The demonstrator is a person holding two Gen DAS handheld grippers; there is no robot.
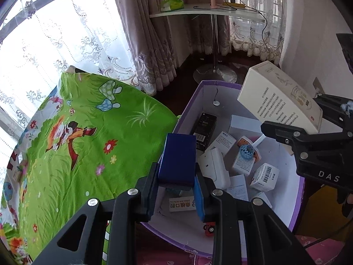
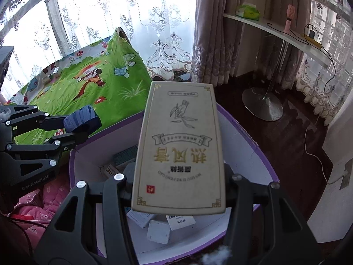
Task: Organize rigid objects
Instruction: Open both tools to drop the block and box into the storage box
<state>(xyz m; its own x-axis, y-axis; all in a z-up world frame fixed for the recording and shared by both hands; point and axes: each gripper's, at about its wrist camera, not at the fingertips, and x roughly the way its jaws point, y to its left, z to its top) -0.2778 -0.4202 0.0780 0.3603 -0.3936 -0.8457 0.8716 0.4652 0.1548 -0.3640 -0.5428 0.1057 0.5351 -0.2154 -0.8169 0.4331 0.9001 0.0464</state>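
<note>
My left gripper point(image 1: 176, 183) is shut on a dark blue box point(image 1: 177, 158), held over the near edge of a purple-rimmed white bin point(image 1: 295, 201). The same blue box point(image 2: 82, 119) and left gripper point(image 2: 88, 125) show at the left of the right wrist view. My right gripper point(image 2: 178, 187) is shut on a large cream box with gold lettering point(image 2: 179, 152), tilted above the bin point(image 2: 240, 137). In the left wrist view that cream box point(image 1: 280, 99) hangs over the bin's far right side, with the right gripper point(image 1: 293, 121) behind it. Several small boxes point(image 1: 263, 176) lie inside the bin.
A bed with a green cartoon sheet point(image 1: 88, 132) lies left of the bin. A white table on a round metal base point(image 1: 215, 72) stands behind, by lace curtains. Pink bedding point(image 2: 42, 201) lies at lower left. A white cable point(image 2: 313, 152) crosses the dark floor.
</note>
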